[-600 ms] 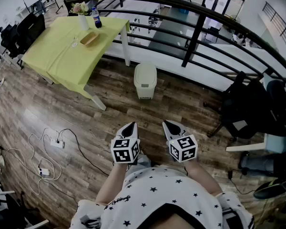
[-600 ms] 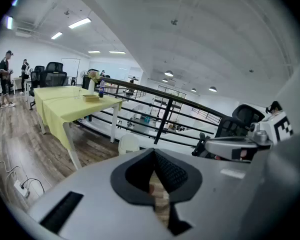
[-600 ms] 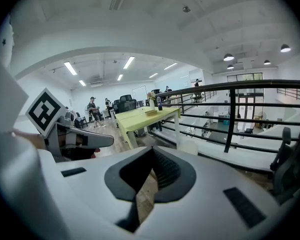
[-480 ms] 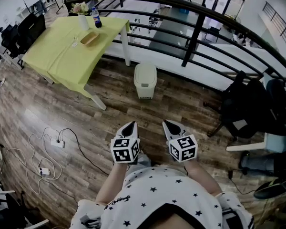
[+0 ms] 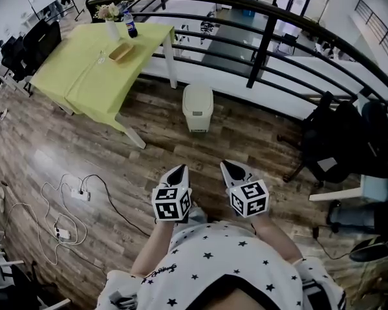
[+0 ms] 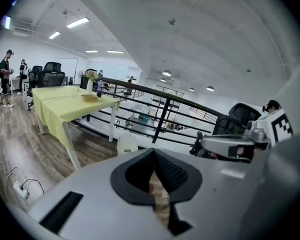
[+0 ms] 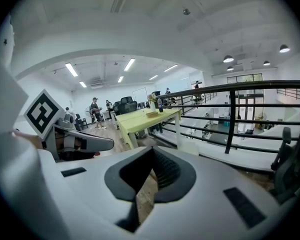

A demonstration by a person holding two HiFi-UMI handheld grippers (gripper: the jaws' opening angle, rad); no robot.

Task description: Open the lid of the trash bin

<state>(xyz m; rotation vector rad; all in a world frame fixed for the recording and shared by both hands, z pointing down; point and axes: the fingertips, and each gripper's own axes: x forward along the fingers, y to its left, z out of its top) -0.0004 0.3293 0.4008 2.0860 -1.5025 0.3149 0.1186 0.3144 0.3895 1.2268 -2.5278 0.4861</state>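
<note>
— Located the trash bin [image 5: 198,107]?
— Found on the wood floor [image 5: 149,166], just before the railing [image 5: 265,37], right of the yellow table [image 5: 97,63], well ahead of both tools.
— Orientation? Appearance?
— Standing upright, long axis vertical, lid [image 5: 198,94] uppermost. Cream, rounded, lid down.
— Tools?
— Noted left gripper [image 5: 178,168] and right gripper [image 5: 227,165] side by side, jaws pressed together, holding nothing.

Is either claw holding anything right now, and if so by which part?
Nothing is held: the left claw and right claw are both shut and empty, short of the trash bin, its lid down.
</note>
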